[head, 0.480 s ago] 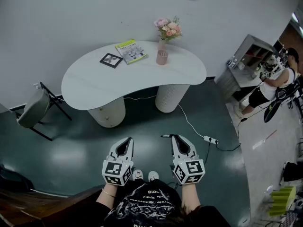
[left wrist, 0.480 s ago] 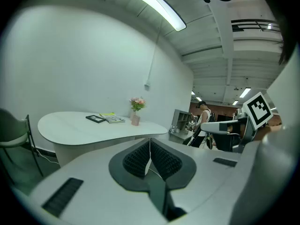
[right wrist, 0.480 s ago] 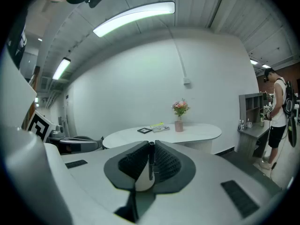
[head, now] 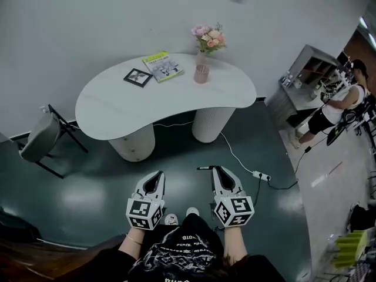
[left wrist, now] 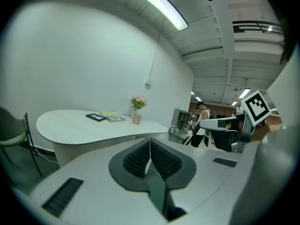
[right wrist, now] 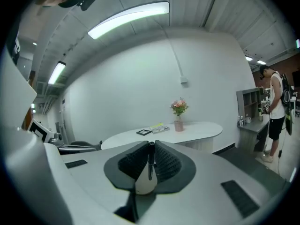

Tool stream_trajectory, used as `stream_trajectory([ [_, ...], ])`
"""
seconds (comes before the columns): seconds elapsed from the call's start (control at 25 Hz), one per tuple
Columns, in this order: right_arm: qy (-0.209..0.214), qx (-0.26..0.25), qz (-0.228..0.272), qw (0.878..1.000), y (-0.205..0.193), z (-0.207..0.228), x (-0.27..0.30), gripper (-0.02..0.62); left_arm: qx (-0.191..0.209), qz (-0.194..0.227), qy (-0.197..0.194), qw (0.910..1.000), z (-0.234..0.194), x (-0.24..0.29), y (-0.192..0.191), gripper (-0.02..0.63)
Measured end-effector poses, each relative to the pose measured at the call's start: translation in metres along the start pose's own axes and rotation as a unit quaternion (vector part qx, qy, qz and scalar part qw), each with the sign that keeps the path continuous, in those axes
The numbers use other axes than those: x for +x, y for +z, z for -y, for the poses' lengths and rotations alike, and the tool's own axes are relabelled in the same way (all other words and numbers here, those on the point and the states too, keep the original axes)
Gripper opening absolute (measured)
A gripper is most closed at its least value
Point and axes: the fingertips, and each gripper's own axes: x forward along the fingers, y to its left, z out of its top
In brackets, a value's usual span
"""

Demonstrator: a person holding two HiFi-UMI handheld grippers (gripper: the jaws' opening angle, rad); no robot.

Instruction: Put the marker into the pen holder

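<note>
White, kidney-shaped worktop (head: 117, 101) stands on two ribbed round legs against the pale wall. The pink ribbed pen holder (head: 201, 73) sits near its back edge. Directly behind the pen holder is a slim vase of pink flowers (head: 208, 37). To the left of the pen holder lie a yellow-green book (head: 163, 64) and, further left, a black picture frame (head: 138, 76).

The person stands on the dark green floor (head: 88, 187), well short of the pen holder, with both claws held out in front. The right claw (head: 216, 169) is clamped on the marker (right wrist: 150, 161), which sits between the ribbed pads with its dark end at the tips and its white body nearer the camera. In the head view the marker's dark end (head: 204, 168) pokes out sideways toward the left claw (head: 157, 174). The marker is well apart from the pen holder. The left claw's pads (left wrist: 138, 158) meet at the tips with nothing between them.

Far left of the pen holder a grey chair (head: 44, 137) stands on the floor. Nearer the person, a white power strip (head: 261, 174) lies on its cable. Far right of the pen holder another person (head: 338, 107) stands by a grey shelf unit (head: 305, 75).
</note>
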Motion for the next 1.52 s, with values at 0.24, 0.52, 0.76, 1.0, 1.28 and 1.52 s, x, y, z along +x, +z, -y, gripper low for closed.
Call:
stream_trajectory([
  [0.24,-0.001,0.009,0.008,1.0,0.001,0.01,0.01,0.066,0.005,-0.009,0.005,0.9999,-0.005,0.007,-0.005,0.025],
  [0.52,0.024,-0.006,0.015,1.0,0.011,0.032,0.043,0.066,0.006,-0.013,0.02,0.9997,-0.015,0.036,-0.003,0.025],
  [0.76,0.037,-0.008,0.013,0.999,0.028,0.068,0.084,0.066,0.005,-0.018,0.031,0.9994,-0.014,0.082,0.01,0.025],
  [1.0,0.05,-0.009,0.012,0.999,0.047,0.102,0.127,0.066,-0.01,-0.029,0.033,0.999,-0.009,0.131,0.013,0.025],
  [1.28,0.077,-0.033,0.009,0.996,0.065,0.134,0.158,0.066,-0.011,-0.025,0.045,0.9986,0.0,0.185,0.03,0.025],
  [1.52,0.091,-0.032,0.014,0.995,0.074,0.171,0.179,0.066,-0.004,-0.016,0.049,0.9987,0.016,0.23,0.041,0.025],
])
